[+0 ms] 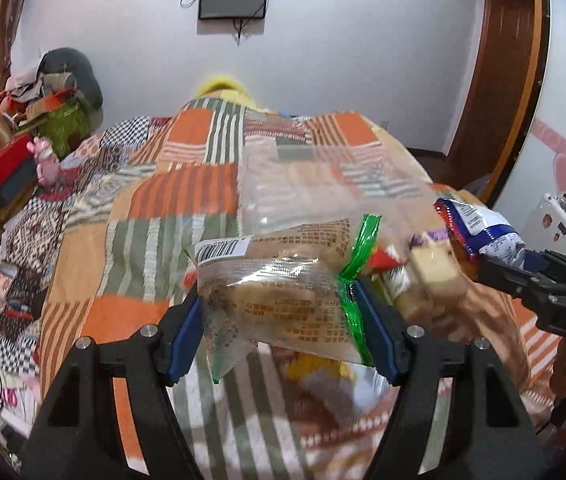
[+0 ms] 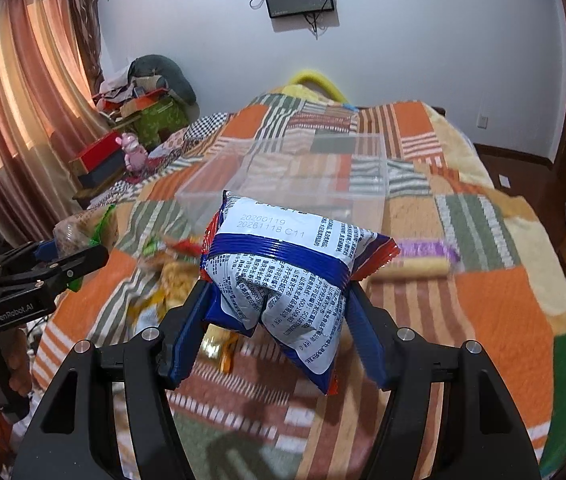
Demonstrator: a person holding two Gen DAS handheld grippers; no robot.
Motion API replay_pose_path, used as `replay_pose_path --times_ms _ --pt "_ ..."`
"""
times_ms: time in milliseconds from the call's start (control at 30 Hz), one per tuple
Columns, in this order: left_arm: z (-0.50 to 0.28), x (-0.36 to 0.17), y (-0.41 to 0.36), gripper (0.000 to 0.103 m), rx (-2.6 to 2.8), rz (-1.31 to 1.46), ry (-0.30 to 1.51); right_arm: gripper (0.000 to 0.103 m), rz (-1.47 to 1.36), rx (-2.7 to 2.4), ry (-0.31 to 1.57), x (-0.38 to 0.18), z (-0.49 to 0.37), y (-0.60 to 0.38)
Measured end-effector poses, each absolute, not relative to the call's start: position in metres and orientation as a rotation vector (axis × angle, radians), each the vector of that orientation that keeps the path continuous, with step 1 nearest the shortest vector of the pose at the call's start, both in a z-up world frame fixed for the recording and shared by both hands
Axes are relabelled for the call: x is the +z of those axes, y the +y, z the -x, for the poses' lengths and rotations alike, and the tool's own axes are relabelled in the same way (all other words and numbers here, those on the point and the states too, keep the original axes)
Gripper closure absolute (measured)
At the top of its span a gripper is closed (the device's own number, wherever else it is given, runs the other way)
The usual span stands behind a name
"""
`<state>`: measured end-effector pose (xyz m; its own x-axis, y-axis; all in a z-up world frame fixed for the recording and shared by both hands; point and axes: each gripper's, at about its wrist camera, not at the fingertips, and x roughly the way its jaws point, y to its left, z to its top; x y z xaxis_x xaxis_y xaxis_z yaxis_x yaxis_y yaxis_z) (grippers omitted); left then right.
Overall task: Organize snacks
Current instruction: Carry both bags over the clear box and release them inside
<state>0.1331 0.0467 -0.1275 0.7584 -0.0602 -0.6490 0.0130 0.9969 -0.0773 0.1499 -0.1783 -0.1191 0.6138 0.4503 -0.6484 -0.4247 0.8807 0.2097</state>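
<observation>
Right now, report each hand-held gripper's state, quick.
Left hand-held gripper: closed on a clear bread packet with a green stripe.
Right hand-held gripper: closed on a blue and white snack packet.

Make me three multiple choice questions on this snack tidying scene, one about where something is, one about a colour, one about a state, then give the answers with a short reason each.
1. Where is the clear plastic bin?
A. on the patchwork bed cover
B. on the floor
C. hanging on the wall

2. What colour is the sealed edge of the clear bread packet?
A. pink
B. green
C. black

3. What are the right tongs doing?
A. hanging empty
B. resting inside the bin
C. gripping a blue and white snack bag

Answers: 1 A, the bed cover shows through its walls. 2 B, a green strip runs down it. 3 C, both pads press the bag.
</observation>
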Motion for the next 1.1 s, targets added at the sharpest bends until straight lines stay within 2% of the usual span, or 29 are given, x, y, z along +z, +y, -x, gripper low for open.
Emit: replay_pose_path --times_ms 633,1100 --pt "-0.241 -0.119 0.043 0.032 -0.050 0.047 0.666 0.040 -0.010 0.457 0.709 -0.114 -0.234 -0.159" --pt "-0.313 -0.155 0.040 0.032 -0.050 0.027 0.761 0.040 -0.003 0.440 0.796 -0.142 -0.286 -0.144"
